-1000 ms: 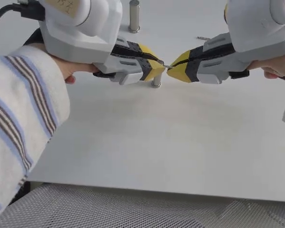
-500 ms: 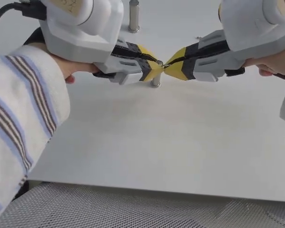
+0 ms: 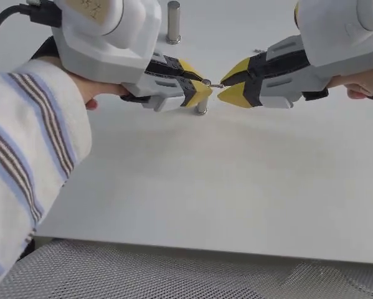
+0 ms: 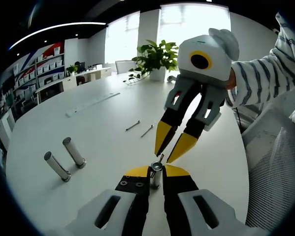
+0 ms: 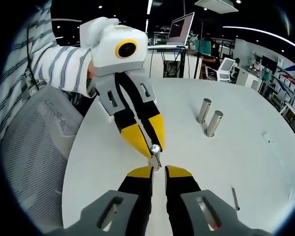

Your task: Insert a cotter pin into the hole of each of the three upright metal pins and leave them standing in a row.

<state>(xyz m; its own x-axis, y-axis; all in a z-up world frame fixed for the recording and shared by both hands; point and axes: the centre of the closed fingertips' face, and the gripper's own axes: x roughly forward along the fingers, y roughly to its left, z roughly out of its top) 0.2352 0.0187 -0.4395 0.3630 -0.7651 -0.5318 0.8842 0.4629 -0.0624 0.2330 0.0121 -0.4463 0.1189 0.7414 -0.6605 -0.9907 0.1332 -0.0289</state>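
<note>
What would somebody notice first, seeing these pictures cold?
Two yellow-tipped grippers meet nose to nose above the white table. The left gripper is clamped on an upright metal pin, and the right gripper hangs open just off its top. In the left gripper view, two more pins stand side by side on the left, and loose cotter pins lie farther back.
</note>
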